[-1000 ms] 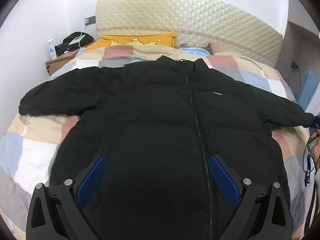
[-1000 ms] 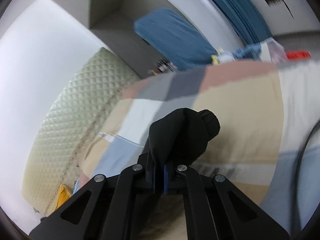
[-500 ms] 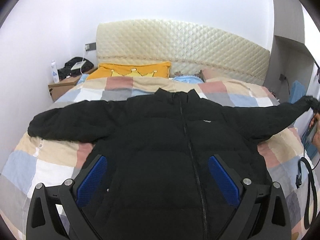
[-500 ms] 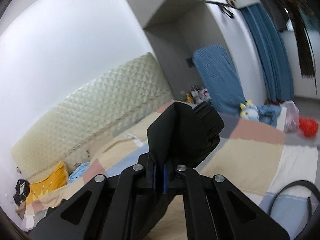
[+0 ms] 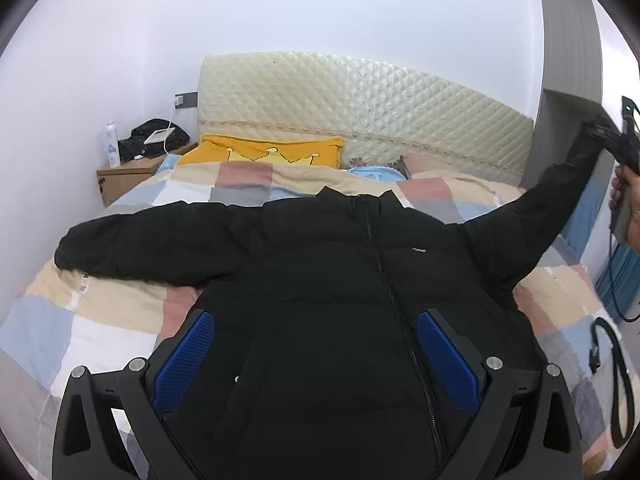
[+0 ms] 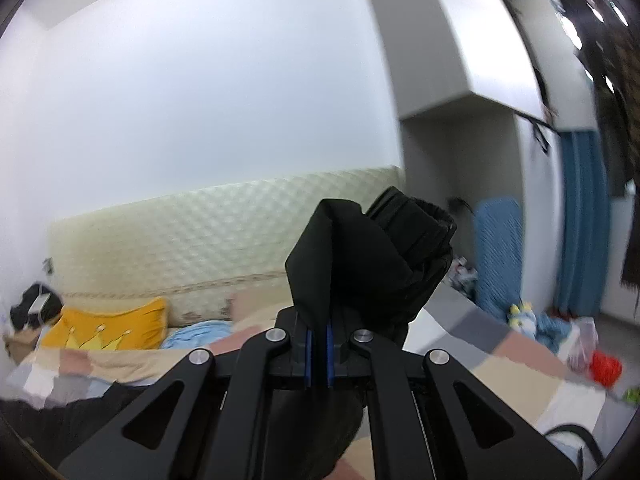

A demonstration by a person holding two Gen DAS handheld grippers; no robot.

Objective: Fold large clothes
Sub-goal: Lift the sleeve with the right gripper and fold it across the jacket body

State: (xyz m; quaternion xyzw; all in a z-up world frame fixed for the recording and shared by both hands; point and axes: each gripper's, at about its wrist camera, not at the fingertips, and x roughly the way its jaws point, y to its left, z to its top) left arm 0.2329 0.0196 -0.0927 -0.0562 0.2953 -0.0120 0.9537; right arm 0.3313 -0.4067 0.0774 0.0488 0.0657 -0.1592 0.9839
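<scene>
A black puffer jacket (image 5: 340, 280) lies front up on a checked bedspread (image 5: 88, 312), zipped, collar toward the headboard. Its left sleeve (image 5: 152, 240) lies flat across the bed. My left gripper (image 5: 316, 352) is open and empty, hovering over the jacket's lower body. My right gripper (image 6: 318, 356) is shut on the cuff of the right sleeve (image 6: 372, 256). In the left wrist view that sleeve (image 5: 560, 192) is lifted high above the bed's right side, held by the right gripper (image 5: 616, 148).
A quilted cream headboard (image 5: 360, 112) and a yellow pillow (image 5: 272, 152) are at the far end. A wooden nightstand (image 5: 132, 172) with a bottle and a black bag stands at the left. A grey wardrobe (image 6: 460, 60), blue curtain (image 6: 580, 220) and cables (image 5: 616, 360) are at the right.
My right gripper has raised the right sleeve cuff from the bedspread to well above the bed. The left gripper has tilted up and back, still open over the jacket.
</scene>
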